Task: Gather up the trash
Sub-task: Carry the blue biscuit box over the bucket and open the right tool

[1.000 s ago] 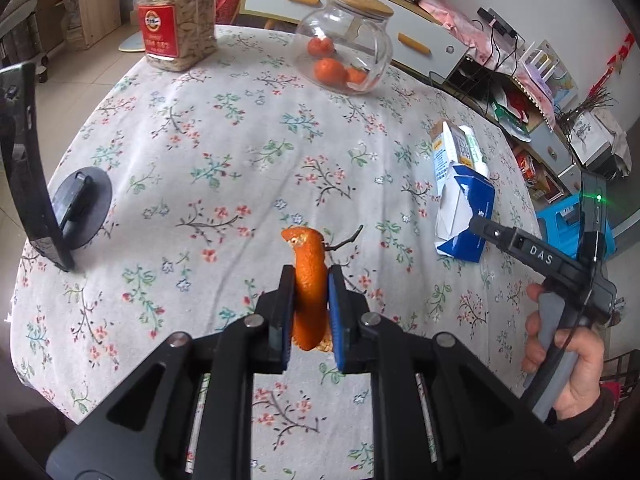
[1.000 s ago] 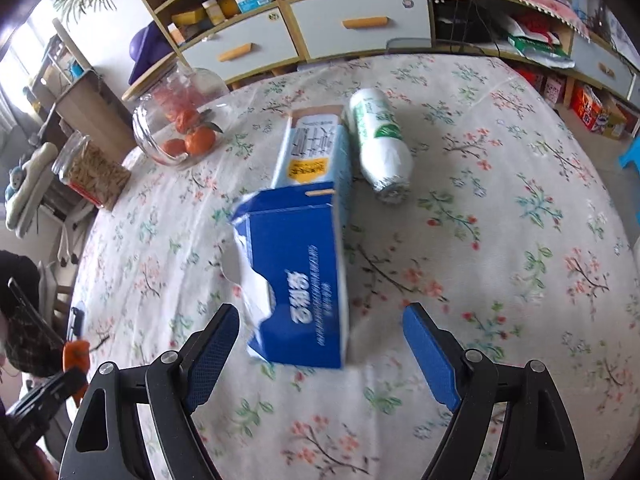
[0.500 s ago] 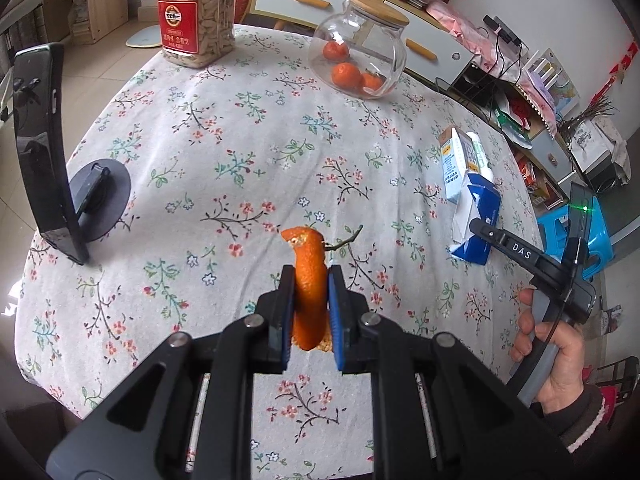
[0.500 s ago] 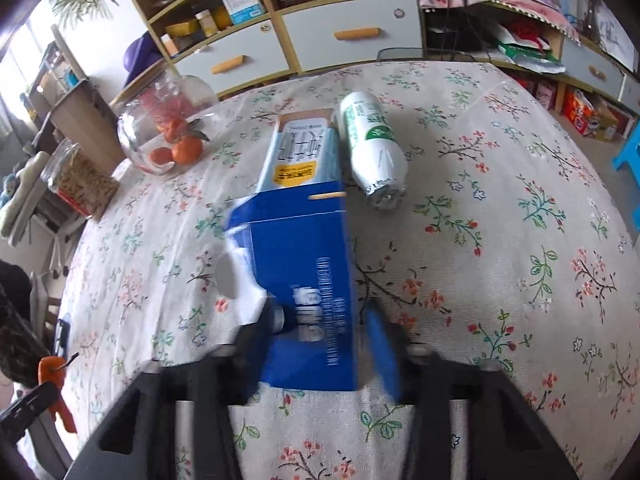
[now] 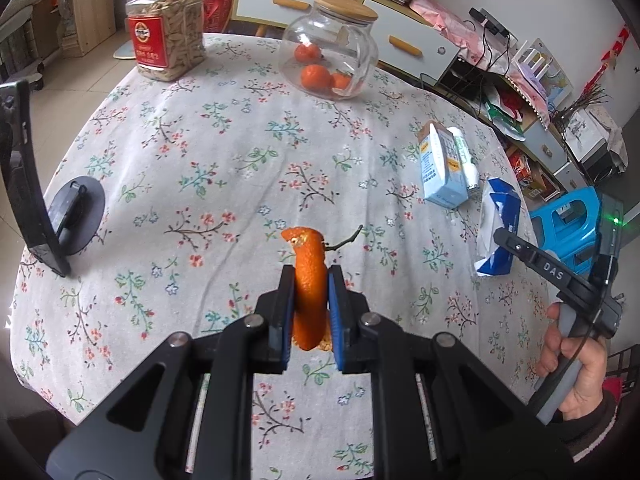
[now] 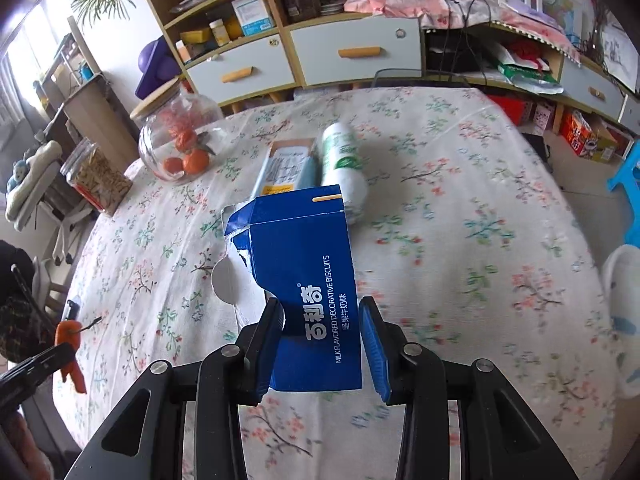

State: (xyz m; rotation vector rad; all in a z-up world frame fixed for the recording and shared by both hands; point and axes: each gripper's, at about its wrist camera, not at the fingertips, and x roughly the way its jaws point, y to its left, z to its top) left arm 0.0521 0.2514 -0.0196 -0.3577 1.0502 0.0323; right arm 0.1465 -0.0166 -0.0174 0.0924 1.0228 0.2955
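R gripper, jaws just closed on the torn blue biscuit box, could crush/drop it off the table's near edge; L gripper pinches orange peel.

Floral-clothed table, glass jar, snack jar, milk carton
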